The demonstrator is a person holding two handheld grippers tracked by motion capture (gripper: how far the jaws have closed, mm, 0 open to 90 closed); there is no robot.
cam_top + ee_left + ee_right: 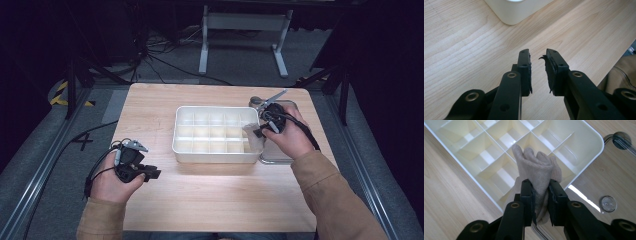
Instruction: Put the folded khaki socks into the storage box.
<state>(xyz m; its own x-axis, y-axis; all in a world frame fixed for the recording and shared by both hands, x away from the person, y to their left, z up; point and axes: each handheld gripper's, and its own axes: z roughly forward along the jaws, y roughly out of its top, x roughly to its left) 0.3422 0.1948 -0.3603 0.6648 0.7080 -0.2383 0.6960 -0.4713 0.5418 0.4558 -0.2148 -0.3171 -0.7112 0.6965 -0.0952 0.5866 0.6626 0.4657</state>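
Left hand-held gripper (150,174) rested idle on tabletop (150,110) near-left of white divided organizer box (212,156), jaws spread, nothing between, likely kept clear. Right hand-held gripper (541,195) pinched rolled beige sock (536,170) above box's near-right compartments, probably poised for dropping in. Clear lid (277,159) lay right, out of way.

No legible text (or labels) anywhere
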